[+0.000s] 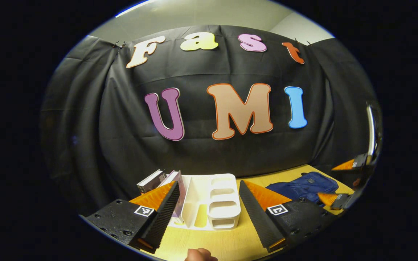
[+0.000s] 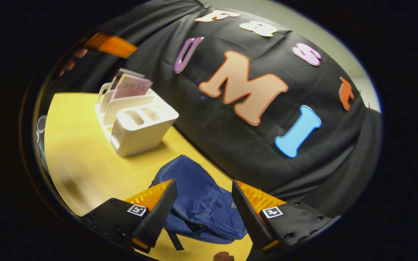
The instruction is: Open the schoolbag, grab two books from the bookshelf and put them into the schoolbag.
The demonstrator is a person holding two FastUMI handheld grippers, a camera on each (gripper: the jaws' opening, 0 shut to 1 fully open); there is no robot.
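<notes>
While partly masked by a finger of the left tool [image 1: 209, 210], two leaning books [image 1: 158, 180] stand at the left end of the white plastic desktop bookshelf [image 1: 210, 203]; their covers are hard to make out. Left tool: jaws wide, holding nothing, above the yellow wooden table [image 1: 227, 243]. Dark blue fabric schoolbag [image 2: 198, 203]: lying flat on the table right of the bookshelf, near the cloth wall, lower edge cut off by the right tool [image 2: 203, 210]. Right tool: jaws wide, empty, over the bag.
</notes>
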